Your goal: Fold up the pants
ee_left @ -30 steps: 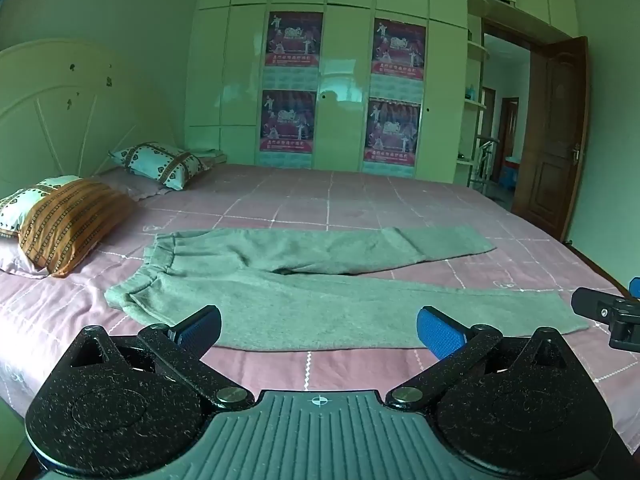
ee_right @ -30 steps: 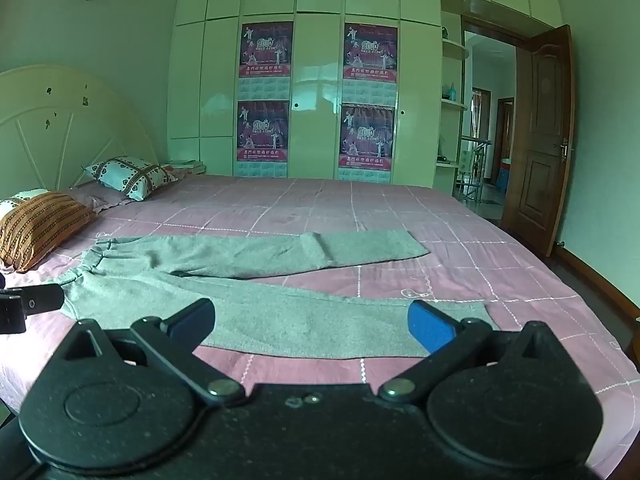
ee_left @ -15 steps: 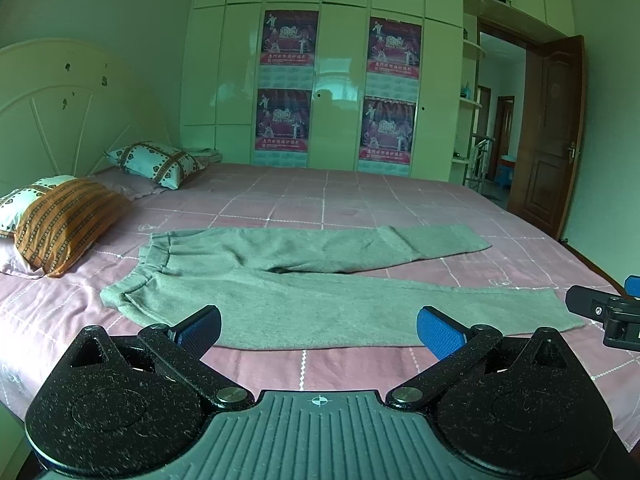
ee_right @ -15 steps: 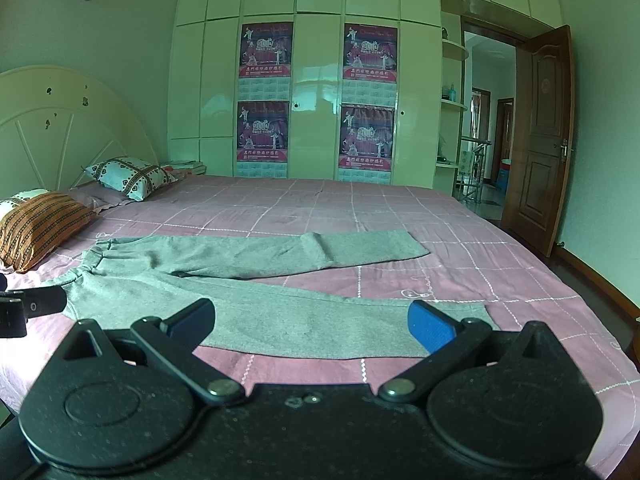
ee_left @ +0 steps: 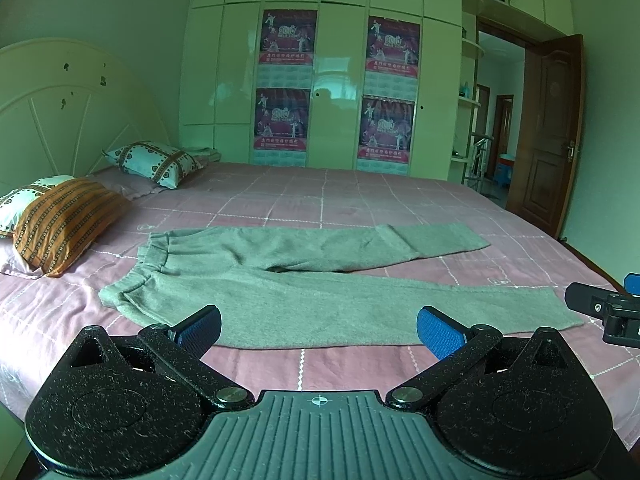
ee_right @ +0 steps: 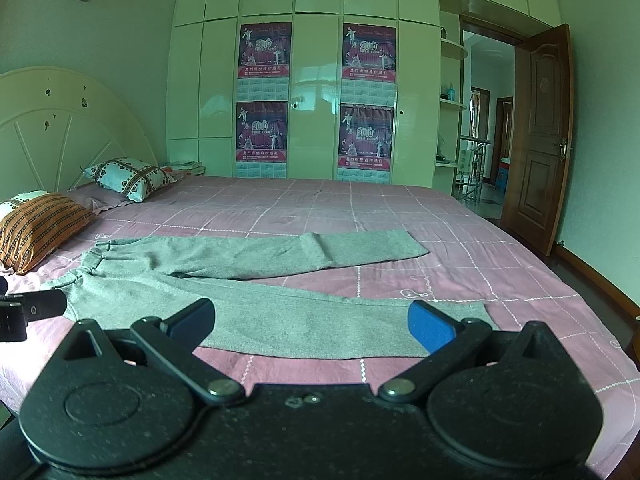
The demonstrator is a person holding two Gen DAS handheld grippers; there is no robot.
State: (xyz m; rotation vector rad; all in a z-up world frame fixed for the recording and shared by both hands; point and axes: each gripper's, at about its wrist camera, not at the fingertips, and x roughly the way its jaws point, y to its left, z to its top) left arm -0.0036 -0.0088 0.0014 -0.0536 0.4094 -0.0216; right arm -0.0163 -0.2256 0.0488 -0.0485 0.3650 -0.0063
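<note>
Pants (ee_left: 320,300) flat on bed (ee_left: 360,196) | left gripper (ee_left: 318,326) level, fingers wide, empty | right gripper (ee_right: 312,322) likewise

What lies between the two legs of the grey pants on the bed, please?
Only a bare wedge of pink checked bedsheet lies between the legs of the pants, widening toward the cuffs; both wrist views show it.

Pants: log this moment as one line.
stage: pre-grasp | pants: flat on bed, unfolded, legs apart | left gripper: open | right gripper: open
</note>
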